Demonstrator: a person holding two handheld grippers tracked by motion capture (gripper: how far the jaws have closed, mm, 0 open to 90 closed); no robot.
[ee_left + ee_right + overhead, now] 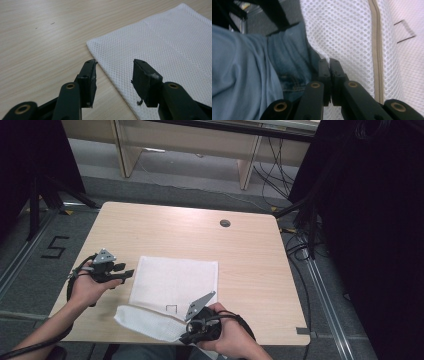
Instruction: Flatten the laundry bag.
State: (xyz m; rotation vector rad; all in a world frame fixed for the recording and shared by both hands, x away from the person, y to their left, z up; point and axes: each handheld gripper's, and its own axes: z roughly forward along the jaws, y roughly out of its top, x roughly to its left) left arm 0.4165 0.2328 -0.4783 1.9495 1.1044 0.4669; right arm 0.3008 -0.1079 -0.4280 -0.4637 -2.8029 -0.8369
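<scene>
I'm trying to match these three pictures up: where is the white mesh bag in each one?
High view: white mesh bag lies mid-table, its near edge folded up.
Left gripper view: right half, beyond the open jaws.
Right gripper view: centre and right, its edge pinched.
Shared landmark: the bag's honeycomb mesh.

A white mesh bag (175, 282) lies mostly flat on the light wooden table (250, 250), near the table's front edge and left of its middle. Its weave is fine and open, with a beige zipper (377, 50) running along it and a small dark rectangular mark near the front. Its front left corner is folded and overhangs the front edge.
</scene>
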